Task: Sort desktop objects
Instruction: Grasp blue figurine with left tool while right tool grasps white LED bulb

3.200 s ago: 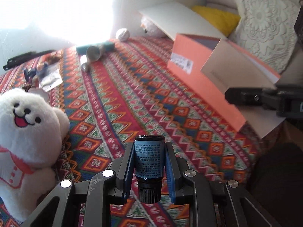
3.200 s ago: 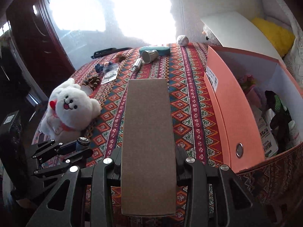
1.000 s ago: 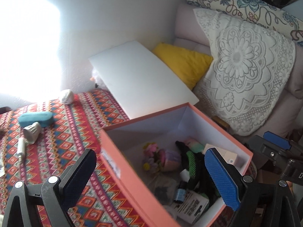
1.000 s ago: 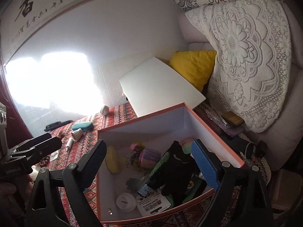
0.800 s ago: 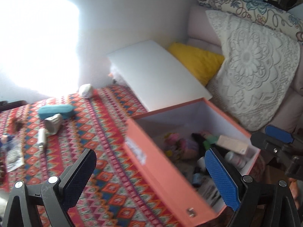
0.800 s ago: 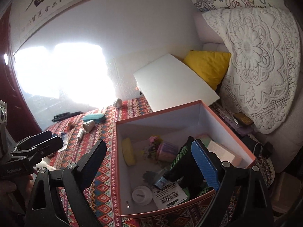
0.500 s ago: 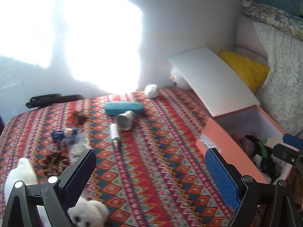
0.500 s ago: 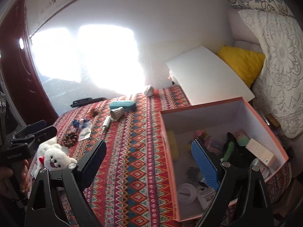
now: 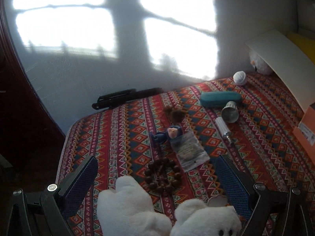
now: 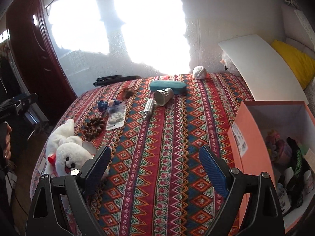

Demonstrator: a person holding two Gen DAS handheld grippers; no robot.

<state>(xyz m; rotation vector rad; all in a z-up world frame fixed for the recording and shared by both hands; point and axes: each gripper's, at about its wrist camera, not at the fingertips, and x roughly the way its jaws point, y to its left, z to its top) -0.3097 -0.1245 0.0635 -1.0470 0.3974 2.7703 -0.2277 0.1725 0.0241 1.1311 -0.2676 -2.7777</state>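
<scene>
Both grippers have swung away from the orange box and now face the patterned surface (image 10: 167,157), and each has let go of what it carried three seconds ago. The left gripper (image 9: 155,177) hangs low over the near left corner, its blue ribbed jaws spread wide and empty, with the white plush toy (image 9: 167,212) directly under it. The right gripper (image 10: 155,167) is held higher and further back, jaws likewise wide apart with nothing between them; a hand (image 10: 6,137) gripping the left tool shows at the far left edge of the right view.

One orange box (image 10: 254,147) stands open at the right edge of the surface, holding several sorted items. Still loose on the woven, zigzag cloth:
- one fluffy white plush toy at the near left edge
- one ring of dark round beads (image 9: 163,177) just beyond it
- one clear flat packet (image 9: 189,149), with one small blue figure (image 9: 167,133) touching its far end
- one white ribbed tube with a metal tip (image 9: 223,127)
- one conical metal cup (image 9: 230,112) on its side
- one teal oblong case (image 9: 220,99) behind the cup
- one white ball of yarn (image 9: 239,77) near the wall
- one brown fuzzy clump (image 9: 175,113)
</scene>
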